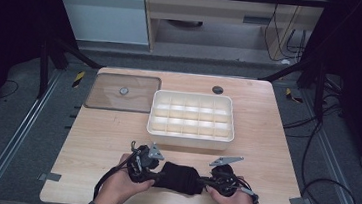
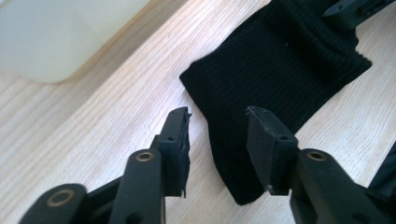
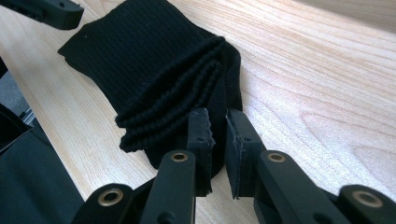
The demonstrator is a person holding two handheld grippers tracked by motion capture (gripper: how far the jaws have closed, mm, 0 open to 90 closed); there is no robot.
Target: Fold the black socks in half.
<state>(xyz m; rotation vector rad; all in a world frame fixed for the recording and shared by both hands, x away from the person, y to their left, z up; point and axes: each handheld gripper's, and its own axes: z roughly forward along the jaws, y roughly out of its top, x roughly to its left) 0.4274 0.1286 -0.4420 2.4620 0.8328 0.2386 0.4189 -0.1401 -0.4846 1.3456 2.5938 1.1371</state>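
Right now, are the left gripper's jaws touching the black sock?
Apart. In the left gripper view the left gripper stands open, light wood showing between its left jaw and the black sock edge.

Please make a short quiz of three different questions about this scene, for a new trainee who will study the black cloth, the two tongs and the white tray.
1. True or false: the left tongs are clamped on the black folded cloth.
2. Which tongs grip the cloth's layered edge? A: left tongs. B: right tongs. C: neither.
3. Fill in: the clear lid lies flat on the table, to the ___ of the white compartment tray in the high view.

Key:
1. False. The jaws stand apart, with the cloth's corner between them but not pressed.
2. B. The right jaws are nearly closed, with cloth pinched between them.
3. Left.
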